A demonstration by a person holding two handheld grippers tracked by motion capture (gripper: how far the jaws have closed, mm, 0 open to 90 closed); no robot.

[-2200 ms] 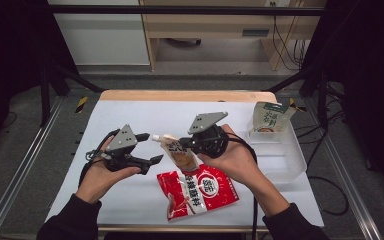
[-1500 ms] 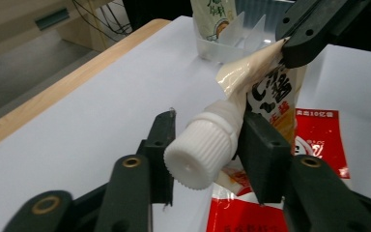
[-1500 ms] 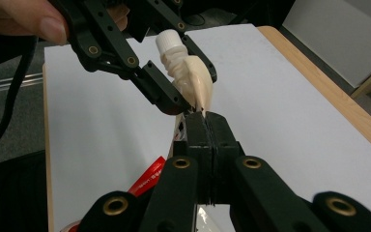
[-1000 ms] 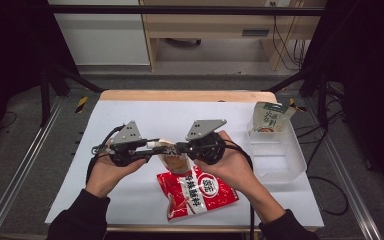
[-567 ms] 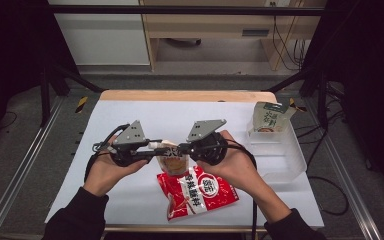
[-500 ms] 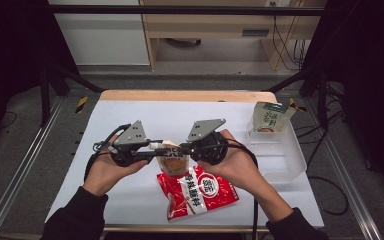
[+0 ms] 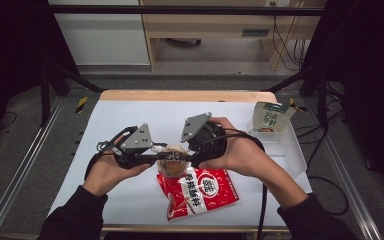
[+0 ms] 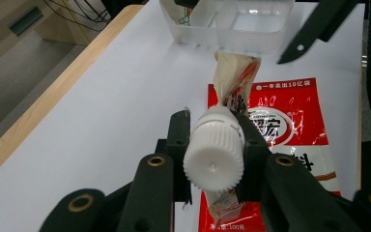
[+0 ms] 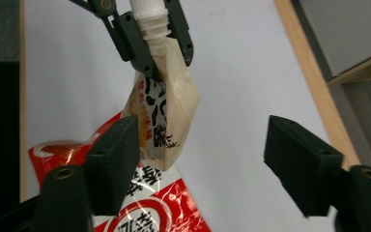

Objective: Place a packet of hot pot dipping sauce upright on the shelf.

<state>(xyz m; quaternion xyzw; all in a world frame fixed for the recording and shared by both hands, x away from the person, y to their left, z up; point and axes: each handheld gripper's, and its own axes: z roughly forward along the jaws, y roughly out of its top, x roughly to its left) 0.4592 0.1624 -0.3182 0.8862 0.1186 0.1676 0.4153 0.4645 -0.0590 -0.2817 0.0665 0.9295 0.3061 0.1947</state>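
1. The left gripper [image 8: 212, 145] is clamped on the white ribbed cap [image 8: 213, 155] of a spouted pouch [image 9: 166, 116], so the pouch is hung by its neck above the table [image 7: 105, 125] and its body is left free.
2. The right gripper [image 9: 200, 159] is held wide open; its jaws stand either side of the pouch body, one close beside it, nothing gripped. This is judged to be a handover in progress.
3. The pouch is kept in mid-table, between both hands.
4. A red snack bag [image 7: 200, 189] is laid flat just beneath, on the near side.
5. A clear tray [image 7: 294, 152] with a green-and-white carton [image 7: 270, 117] is set at the far right.
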